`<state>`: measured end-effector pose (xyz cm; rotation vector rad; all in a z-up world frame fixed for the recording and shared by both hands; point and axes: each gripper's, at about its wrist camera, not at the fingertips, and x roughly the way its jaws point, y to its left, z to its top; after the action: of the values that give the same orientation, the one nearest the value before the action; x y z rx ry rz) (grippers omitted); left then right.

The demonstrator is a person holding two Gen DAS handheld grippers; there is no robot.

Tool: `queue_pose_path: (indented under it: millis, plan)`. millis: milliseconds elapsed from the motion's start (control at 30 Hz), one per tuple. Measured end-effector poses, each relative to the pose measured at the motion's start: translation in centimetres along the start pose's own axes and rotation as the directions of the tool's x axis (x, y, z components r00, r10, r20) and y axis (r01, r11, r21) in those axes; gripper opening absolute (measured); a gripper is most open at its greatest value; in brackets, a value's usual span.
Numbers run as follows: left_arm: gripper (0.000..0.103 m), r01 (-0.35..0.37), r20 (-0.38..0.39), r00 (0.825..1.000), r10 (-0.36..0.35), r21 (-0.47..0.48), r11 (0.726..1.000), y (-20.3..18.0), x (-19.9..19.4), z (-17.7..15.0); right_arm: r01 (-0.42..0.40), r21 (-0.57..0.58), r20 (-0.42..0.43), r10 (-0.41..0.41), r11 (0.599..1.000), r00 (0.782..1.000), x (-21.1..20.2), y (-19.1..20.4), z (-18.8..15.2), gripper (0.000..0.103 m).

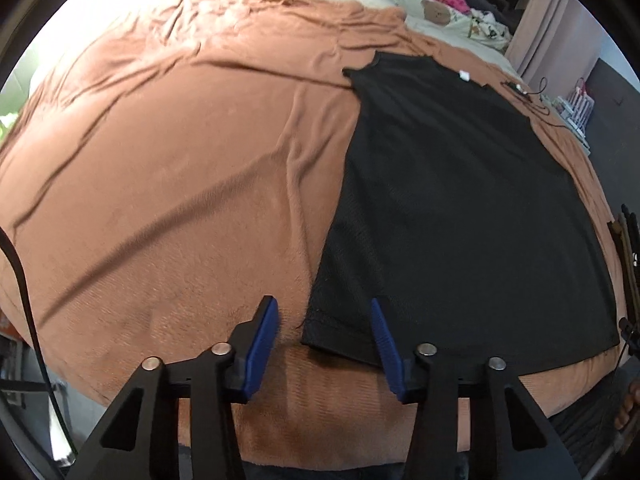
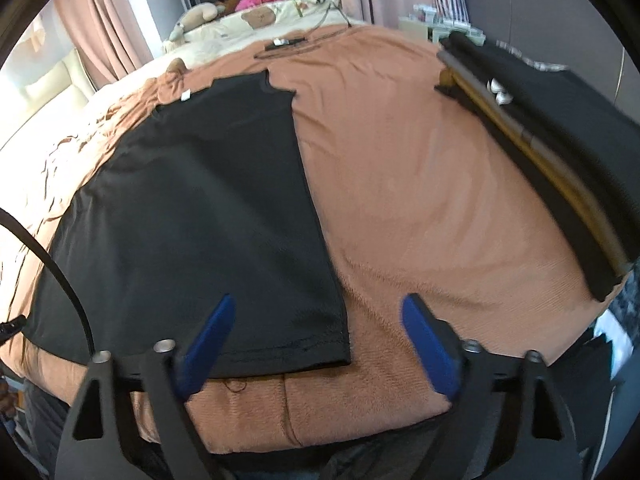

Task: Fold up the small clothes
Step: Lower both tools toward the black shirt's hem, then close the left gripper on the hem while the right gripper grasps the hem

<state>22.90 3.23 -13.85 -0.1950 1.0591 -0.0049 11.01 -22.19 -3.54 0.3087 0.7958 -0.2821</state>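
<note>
Left claw (image 1: 325, 322) stands part open over the near left hem corner of the black shirt (image 1: 460, 200), gripping nothing; right claw (image 2: 318, 318) stands wider over the near right hem corner (image 2: 336, 344), likewise empty; the shirt lies flat on the orange blanket (image 1: 160, 180) covering the bed; folded dark clothes (image 2: 560, 120) are stacked at the right edge.

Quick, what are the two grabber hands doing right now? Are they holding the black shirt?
Left gripper: open, holding nothing, its jaws either side of the black shirt's near corner.
Right gripper: open, holding nothing, around the shirt's other near corner.
</note>
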Motion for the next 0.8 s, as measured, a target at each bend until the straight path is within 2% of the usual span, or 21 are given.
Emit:
queue_pose_path:
  millis: [167,233,433,600,800]
  plan:
    - [0.041,0.021,-0.025,0.999,-0.022,-0.04,0.999,1.0,0.7,-0.3,-0.008,0.022,-0.031,0.009,1.0,0.999,0.9,-0.7,0.1,0.074]
    - [0.028,0.028,-0.029,0.999,-0.029,-0.033,0.999,0.8,0.6,-0.3,-0.008,0.033,-0.041,0.009,0.999,0.999,1.2,-1.0,0.1,0.068]
    - [0.008,0.042,-0.021,0.999,-0.043,-0.029,0.999,0.5,-0.1,-0.2,-0.021,0.075,-0.05,0.025,0.997,0.998,1.6,-2.1,0.6,0.063]
    - [0.006,0.075,0.0,0.997,-0.075,-0.026,0.997,0.3,-1.4,-0.2,-0.02,0.096,-0.054,0.025,0.995,0.998,1.4,-2.4,0.3,0.062]
    - [0.006,0.115,0.037,0.993,-0.116,0.011,0.993,-0.6,-2.8,0.1,-0.073,0.129,-0.053,0.081,0.989,0.995,0.8,-2.6,-0.3,0.046]
